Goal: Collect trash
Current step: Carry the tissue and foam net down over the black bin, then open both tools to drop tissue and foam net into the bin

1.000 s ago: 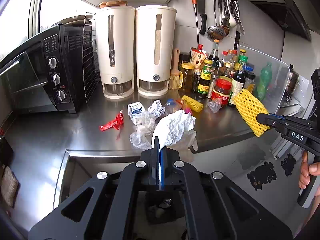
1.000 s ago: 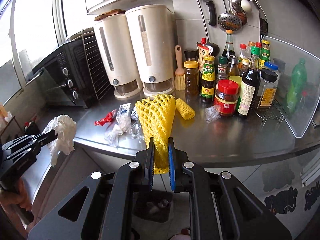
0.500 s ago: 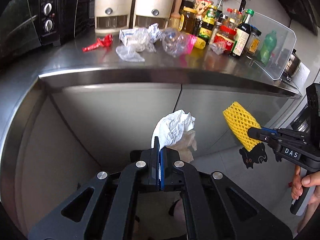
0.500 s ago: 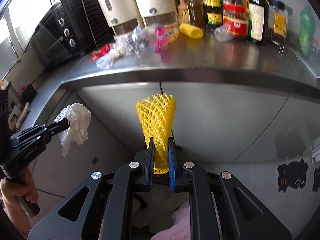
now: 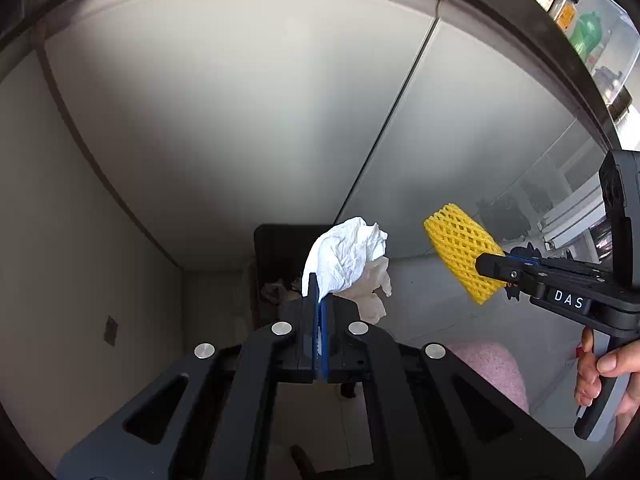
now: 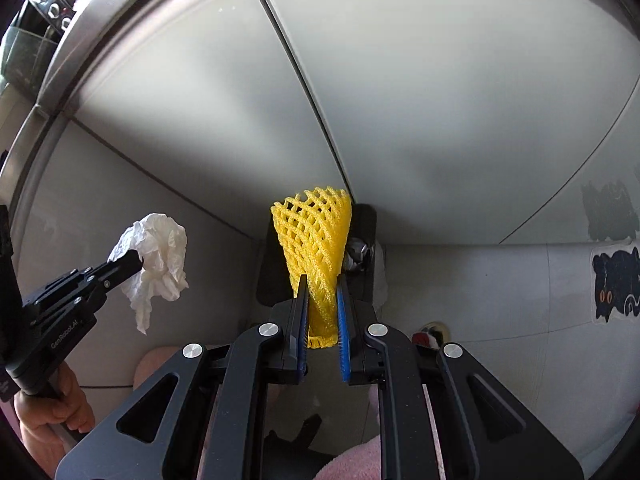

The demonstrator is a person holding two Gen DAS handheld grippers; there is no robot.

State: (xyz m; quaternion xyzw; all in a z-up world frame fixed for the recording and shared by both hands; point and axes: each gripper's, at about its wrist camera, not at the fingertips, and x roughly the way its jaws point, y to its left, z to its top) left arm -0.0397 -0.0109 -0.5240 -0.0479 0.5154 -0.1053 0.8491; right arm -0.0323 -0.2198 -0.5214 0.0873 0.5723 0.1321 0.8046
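My left gripper (image 5: 318,288) is shut on a crumpled white tissue (image 5: 348,256), which also shows in the right wrist view (image 6: 156,260). My right gripper (image 6: 322,288) is shut on a yellow foam fruit net (image 6: 316,248), also seen in the left wrist view (image 5: 460,252). Both hang low in front of the cabinet doors. A dark trash bin (image 5: 276,264) stands on the floor against the cabinet, just beyond both grippers; it also shows in the right wrist view (image 6: 362,240) with some trash inside.
Grey cabinet doors (image 5: 240,100) fill the view ahead, with the steel counter edge (image 5: 520,8) high above. Bottles (image 5: 584,32) stand on the counter at upper right. A black cat sticker (image 6: 612,284) is on the right wall. Pink slippers (image 5: 492,368) are below.
Both grippers have dropped from counter height to near the floor, carrying the tissue and the foam net. The counter has left the view and the bin is now straight ahead.
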